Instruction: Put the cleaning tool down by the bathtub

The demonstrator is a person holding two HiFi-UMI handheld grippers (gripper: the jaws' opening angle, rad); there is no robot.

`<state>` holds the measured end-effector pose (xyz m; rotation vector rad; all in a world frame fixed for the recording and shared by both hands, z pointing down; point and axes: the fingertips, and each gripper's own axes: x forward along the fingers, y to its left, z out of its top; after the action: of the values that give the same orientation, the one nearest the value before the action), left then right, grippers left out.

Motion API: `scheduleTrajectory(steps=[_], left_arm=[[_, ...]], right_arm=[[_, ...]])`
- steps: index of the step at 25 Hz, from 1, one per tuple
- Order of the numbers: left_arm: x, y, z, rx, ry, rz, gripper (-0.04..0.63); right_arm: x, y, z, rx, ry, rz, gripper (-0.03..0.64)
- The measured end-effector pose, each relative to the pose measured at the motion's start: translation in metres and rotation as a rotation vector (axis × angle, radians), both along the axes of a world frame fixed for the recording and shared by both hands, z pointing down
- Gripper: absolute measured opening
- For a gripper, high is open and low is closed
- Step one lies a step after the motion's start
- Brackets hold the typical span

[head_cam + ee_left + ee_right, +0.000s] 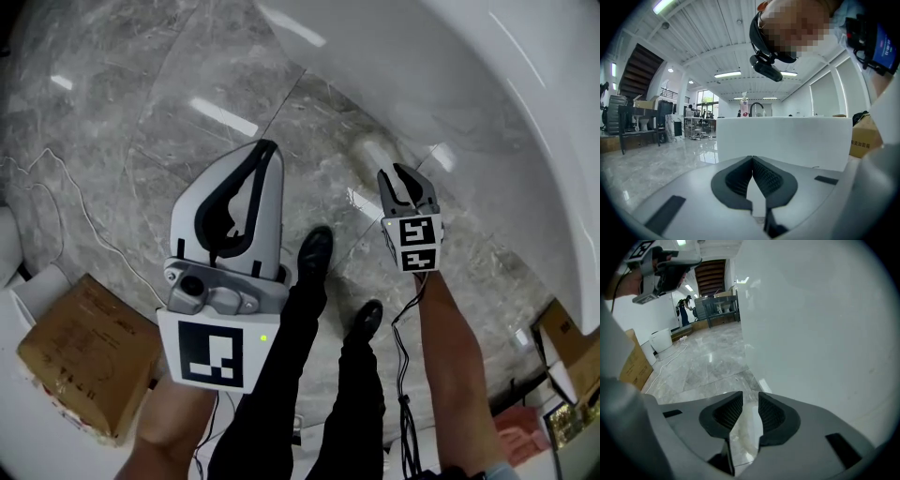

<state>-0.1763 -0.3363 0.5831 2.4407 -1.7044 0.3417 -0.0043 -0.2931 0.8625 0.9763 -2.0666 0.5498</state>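
Obs.: cleaning tool (370, 150) lies on the grey stone floor (141, 112), just beside the curved white wall of the bathtub (487, 112). It shows only as a pale, blurred, rounded shape; what kind of tool it is cannot be told.

Right tool (394, 178) hangs directly over it with its jaws apart and nothing pressed between the pads. In the right gripper view the pale patch (743, 434) shows on the floor through the gap.

Left tool (269, 143) is raised well clear, tips touching, empty.

Judgement: placement looks done, since the thing rests on the floor by the tub.

Handling, inferred only: probably light, possibly soft or smooth-skinned. On this glossy tile it could skid if nudged. For a re-grasp, pinch across the narrow middle of the body from above, not the end nearest the tub wall.
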Motion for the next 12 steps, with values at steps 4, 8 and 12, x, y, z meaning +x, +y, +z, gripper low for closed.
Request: scheduleTrajectory(steps=[4, 8, 12], left_arm=[[0.005, 0.007, -0.026, 0.010, 0.031, -0.020, 0.017], [0.010, 0.016, -0.059, 0.014, 0.061, -0.037, 0.017], [0.014, 0.025, -0.096, 0.036, 0.077, -0.054, 0.017]], right_arm=[[-0.010, -0.003, -0.064, 0.099, -0.060, 0.068, 0.084], [-0.022, -0.004, -0.146, 0.201, -0.142, 0.133, 0.061], [-0.037, 0.001, -0.230, 0.304, -0.233, 0.128, 0.026]])
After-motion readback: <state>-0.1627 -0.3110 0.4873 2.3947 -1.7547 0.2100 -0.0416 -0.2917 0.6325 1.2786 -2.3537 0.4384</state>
